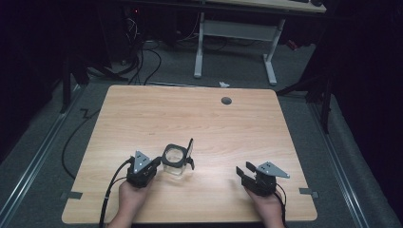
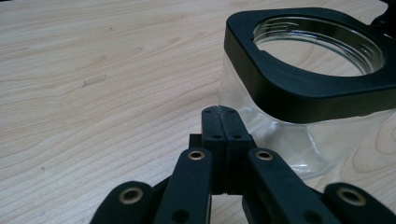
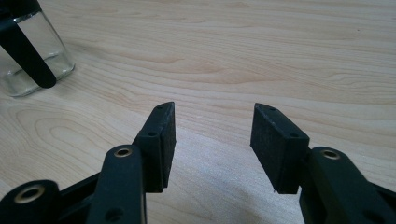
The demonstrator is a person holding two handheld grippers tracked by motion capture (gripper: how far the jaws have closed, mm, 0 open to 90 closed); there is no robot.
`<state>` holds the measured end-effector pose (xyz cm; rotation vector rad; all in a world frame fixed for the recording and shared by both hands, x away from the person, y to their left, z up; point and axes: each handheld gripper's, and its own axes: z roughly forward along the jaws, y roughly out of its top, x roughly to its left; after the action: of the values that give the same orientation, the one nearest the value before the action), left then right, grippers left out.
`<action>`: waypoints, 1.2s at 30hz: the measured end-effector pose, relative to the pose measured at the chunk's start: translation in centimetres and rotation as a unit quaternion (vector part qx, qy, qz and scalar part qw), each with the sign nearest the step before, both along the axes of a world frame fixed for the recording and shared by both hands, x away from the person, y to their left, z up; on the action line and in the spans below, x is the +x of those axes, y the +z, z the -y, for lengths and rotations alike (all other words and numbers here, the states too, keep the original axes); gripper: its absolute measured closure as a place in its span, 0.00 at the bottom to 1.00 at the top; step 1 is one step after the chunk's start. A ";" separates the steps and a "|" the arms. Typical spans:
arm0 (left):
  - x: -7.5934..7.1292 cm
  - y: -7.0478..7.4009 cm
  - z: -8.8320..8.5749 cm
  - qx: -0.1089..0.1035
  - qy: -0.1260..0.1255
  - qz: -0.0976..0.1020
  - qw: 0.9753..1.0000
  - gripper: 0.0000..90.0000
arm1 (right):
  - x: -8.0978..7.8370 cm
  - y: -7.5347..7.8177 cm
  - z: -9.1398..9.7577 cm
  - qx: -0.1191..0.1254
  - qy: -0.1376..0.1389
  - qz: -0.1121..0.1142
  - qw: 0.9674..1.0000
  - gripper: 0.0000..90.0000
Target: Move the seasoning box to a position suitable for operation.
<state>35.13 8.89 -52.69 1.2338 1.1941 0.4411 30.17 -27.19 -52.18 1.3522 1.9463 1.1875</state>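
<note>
A clear glass jar (image 1: 174,161) with a black square collar and an open mouth stands on the wooden table (image 1: 190,114), left of centre near the front. A black lid flap (image 1: 191,148) hangs off its right side. My left gripper (image 1: 157,164) is shut with nothing in it, its tips right at the jar's (image 2: 299,93) left wall in the left gripper view (image 2: 222,112). My right gripper (image 1: 243,170) rests on the table to the right of the jar, jaws open and empty (image 3: 212,123). The jar (image 3: 32,56) is at the upper left of the right gripper view.
A round grey cable grommet (image 1: 226,100) sits near the table's far edge. Black cables trail off the left side onto the grey floor. A white desk frame (image 1: 237,42) stands beyond the table. Metal brackets (image 1: 71,195) sit at the front corners.
</note>
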 end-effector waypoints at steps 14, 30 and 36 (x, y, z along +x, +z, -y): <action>-0.1 0.0 0.1 0.001 -0.004 0.002 1.000 1.00 | 0.0 -0.1 -0.1 0.000 0.001 -0.001 1.000 0.56; -0.5 0.1 0.3 0.003 -0.009 0.002 1.000 1.00 | 0.0 -0.1 -0.1 0.000 0.001 -0.001 1.000 0.56; -2.0 0.3 1.0 -0.004 -0.030 -0.001 1.000 1.00 | 0.0 -0.1 -0.1 0.001 0.000 -0.001 1.000 0.56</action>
<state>33.08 7.88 -52.38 1.2605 1.1556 0.3916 30.16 -27.06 -52.27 1.3554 1.9473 1.1893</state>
